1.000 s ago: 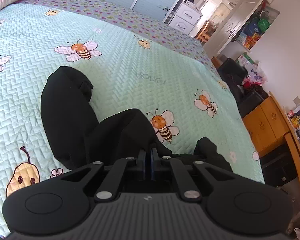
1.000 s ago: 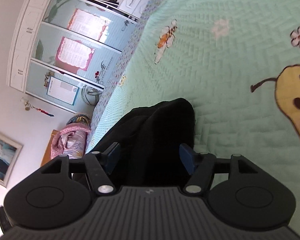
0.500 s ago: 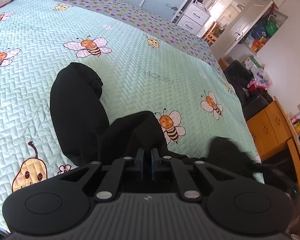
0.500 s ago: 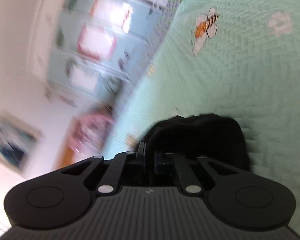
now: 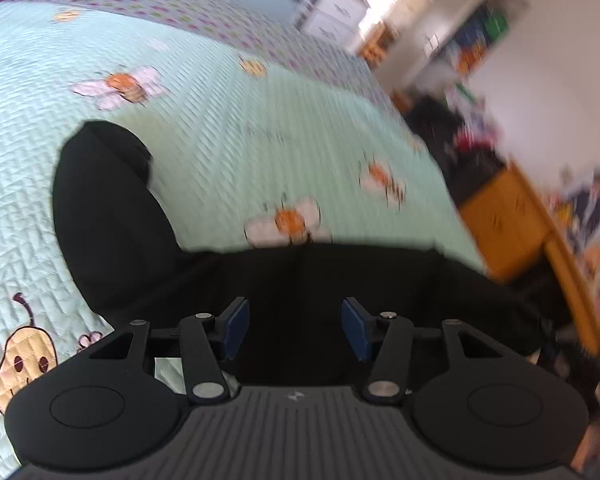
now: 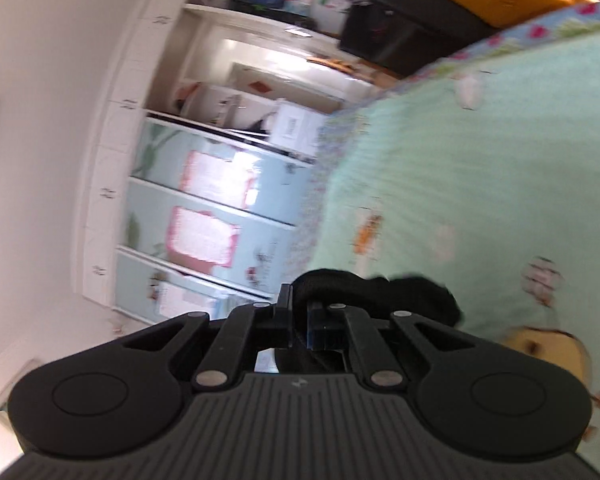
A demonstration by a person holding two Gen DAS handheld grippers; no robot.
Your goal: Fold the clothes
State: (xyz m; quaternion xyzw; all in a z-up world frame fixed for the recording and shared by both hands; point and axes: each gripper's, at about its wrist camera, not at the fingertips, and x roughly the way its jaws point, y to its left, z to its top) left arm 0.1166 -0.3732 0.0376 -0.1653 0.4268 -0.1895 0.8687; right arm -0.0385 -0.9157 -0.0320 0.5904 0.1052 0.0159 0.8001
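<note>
Black soft fabric garment (image 5: 112,216) lies on the mint-green quilted bedspread with bee and pear prints (image 5: 228,152), one rounded lobe stretched up-left, the rest drawn in a band across the front of your left gripper (image 5: 294,330).

Left jaws are opening: blue pads apart, black cloth showing between and beyond them but neither pad pressing on it. Your right gripper (image 6: 299,326) is pinched narrow on a bunched fold of the same black garment (image 6: 380,292), which bulges over the fingertips, lifted off the spread.

Looks like a carry-over fold, right side leading. Tips:
- Keep the right pinch firm; the bunch is thick and could slip.
- Get the left fingers clear of the cloth so they don't drag it.
- Lay the carried edge flat onto the lobe, edges aligned, and release only once it's down.
- Both views are blurred, so slow down for placement.
</note>
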